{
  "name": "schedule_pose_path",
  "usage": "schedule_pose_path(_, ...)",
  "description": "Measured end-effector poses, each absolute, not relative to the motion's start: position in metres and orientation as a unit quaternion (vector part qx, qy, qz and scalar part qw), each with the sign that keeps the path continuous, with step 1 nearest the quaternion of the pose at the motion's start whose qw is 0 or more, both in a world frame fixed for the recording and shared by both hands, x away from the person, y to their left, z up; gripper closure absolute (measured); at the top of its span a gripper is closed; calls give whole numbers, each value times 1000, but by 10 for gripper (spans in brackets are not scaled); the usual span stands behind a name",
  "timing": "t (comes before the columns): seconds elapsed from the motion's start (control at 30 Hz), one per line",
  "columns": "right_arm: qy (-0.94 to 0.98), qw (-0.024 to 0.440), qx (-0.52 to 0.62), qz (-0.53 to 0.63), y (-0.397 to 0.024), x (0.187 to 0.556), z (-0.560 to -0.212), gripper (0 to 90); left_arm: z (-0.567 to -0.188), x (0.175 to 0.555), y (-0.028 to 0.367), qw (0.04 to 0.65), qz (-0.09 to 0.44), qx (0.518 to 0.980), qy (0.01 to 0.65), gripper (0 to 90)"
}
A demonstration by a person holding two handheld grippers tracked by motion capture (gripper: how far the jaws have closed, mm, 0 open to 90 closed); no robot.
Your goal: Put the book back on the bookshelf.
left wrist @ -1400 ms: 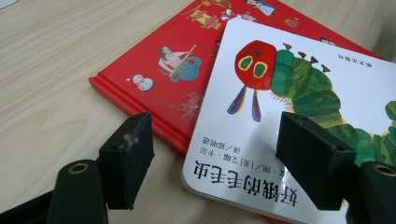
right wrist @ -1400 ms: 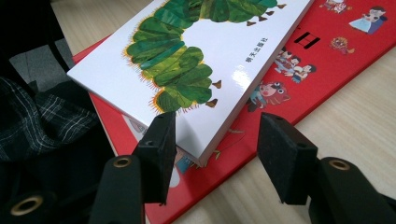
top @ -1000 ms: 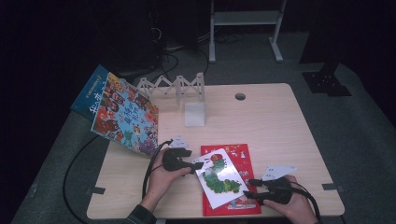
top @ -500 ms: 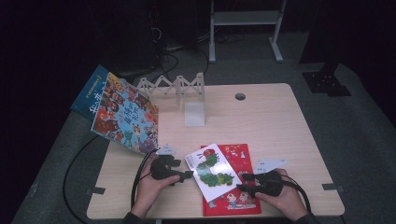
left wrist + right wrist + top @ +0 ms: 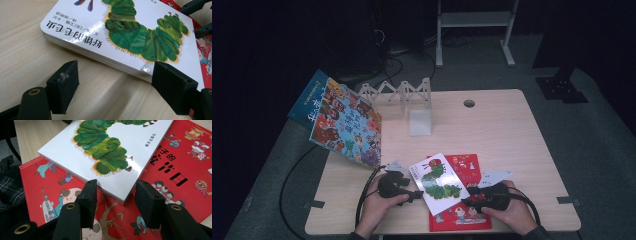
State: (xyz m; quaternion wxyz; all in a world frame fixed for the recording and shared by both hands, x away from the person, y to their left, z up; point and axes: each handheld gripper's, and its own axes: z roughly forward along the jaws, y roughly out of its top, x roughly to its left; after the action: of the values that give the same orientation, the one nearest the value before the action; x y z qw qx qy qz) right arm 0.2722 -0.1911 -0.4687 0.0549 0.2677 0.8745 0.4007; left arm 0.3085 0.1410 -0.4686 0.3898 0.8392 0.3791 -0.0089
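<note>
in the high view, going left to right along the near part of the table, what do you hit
left tongs → white caterpillar book → red picture book → right tongs

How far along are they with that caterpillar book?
Done: the caterpillar book lies partly on the red book. In hand: the left gripper and right gripper sit at its opposite edges, jaws open, gripping nothing. Left: probably shifting or lifting it; two big books lean at the table's far-left corner.
</note>
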Motion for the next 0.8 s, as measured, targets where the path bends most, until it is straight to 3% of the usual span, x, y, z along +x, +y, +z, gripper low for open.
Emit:
schedule_pose_path(0.37,875,47,271,399,-195,270,-468,623,-470,315,138,401,-26,834,379,191)
schedule_pose_path(0.8,879,45,258,398,-189,264,-468,644,-469,318,139,399,-26,822,405,175)
